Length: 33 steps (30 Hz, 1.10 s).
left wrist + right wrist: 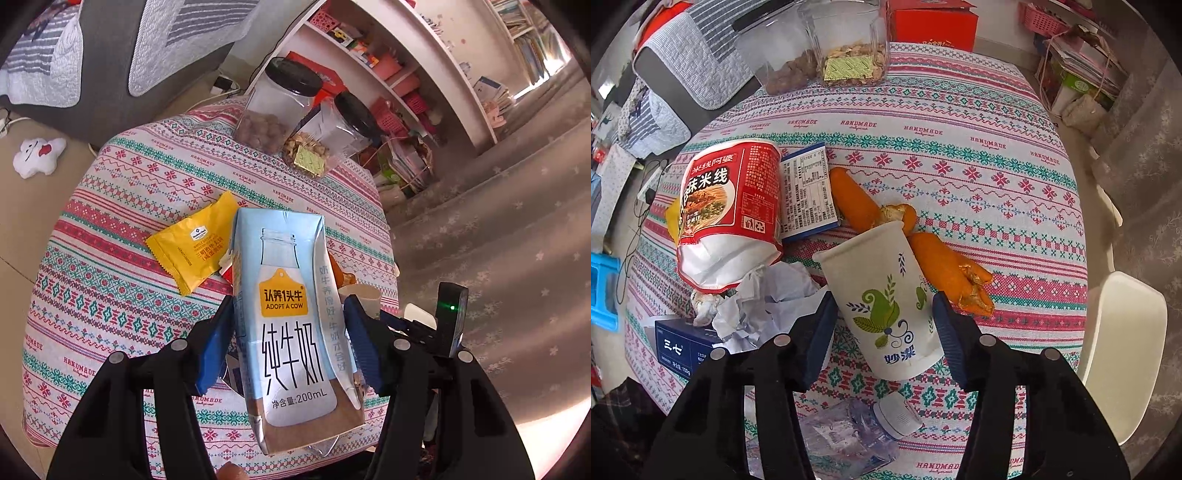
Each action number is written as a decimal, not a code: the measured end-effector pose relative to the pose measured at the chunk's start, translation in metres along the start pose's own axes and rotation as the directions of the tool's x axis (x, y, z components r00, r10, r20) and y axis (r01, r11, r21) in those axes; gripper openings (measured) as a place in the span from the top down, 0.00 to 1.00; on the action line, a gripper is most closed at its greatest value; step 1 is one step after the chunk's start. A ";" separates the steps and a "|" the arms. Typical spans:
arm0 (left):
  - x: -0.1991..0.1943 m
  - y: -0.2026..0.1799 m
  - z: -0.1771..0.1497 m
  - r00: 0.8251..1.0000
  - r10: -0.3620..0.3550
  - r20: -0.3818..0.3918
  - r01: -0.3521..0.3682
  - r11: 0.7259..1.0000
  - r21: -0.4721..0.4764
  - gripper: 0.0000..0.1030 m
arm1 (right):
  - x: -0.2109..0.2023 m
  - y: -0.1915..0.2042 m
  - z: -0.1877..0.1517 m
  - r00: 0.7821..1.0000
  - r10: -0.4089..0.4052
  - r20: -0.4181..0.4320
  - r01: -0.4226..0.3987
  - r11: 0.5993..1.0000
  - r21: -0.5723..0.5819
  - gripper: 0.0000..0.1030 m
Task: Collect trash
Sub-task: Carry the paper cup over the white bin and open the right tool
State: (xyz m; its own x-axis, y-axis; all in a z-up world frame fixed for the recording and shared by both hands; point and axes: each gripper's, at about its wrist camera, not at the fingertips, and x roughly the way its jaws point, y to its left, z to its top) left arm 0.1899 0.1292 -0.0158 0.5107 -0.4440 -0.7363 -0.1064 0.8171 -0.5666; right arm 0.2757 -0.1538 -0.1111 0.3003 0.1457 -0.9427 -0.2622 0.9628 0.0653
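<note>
My left gripper [290, 302] is shut on a light-blue 200 mL milk carton [291, 332] and holds it above the patterned tablecloth [122, 295]. A yellow snack wrapper [192, 243] lies on the cloth beyond it. My right gripper [884, 295] points down over a white paper cup [886, 295] with green leaves, which lies on its side between the blue pads. The right pad touches the cup and a thin strip of cloth shows at the left pad. Orange peels [945, 266] lie just behind the cup.
A red noodle tub [731, 206], crumpled paper [764, 302], a blue box [679, 347] and a crushed clear bottle [849, 435] lie around the cup. Two black-lidded jars [280, 103] stand at the table's far edge. A white chair [1123, 350] is at the right.
</note>
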 end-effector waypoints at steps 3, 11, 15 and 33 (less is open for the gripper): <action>0.001 -0.004 -0.001 1.000 0.013 0.011 -0.013 1.000 0.017 0.43 | -0.005 0.000 0.001 1.000 0.006 0.020 -0.006 1.000 0.012 0.58; -0.004 -0.009 0.001 0.996 0.042 0.080 -0.045 0.998 0.034 0.44 | -0.047 0.003 0.005 0.985 0.032 0.170 -0.041 0.998 0.046 0.68; -0.007 -0.015 0.002 0.991 0.049 0.126 -0.055 0.997 0.044 0.44 | -0.072 0.003 0.005 0.966 0.045 0.254 -0.062 0.996 0.057 0.68; 0.011 -0.070 -0.008 0.972 0.029 0.232 -0.061 0.989 0.132 0.44 | -0.168 -0.070 -0.039 0.809 -0.231 0.540 0.073 0.952 0.298 0.67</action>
State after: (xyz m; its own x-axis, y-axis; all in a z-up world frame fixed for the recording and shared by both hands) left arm 0.1964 0.0645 0.0123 0.6916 -0.3228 -0.6462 -0.0240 0.8838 -0.4672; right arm 0.2077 -0.2551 0.0302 0.7990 0.0183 -0.6011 0.0460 0.9947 0.0914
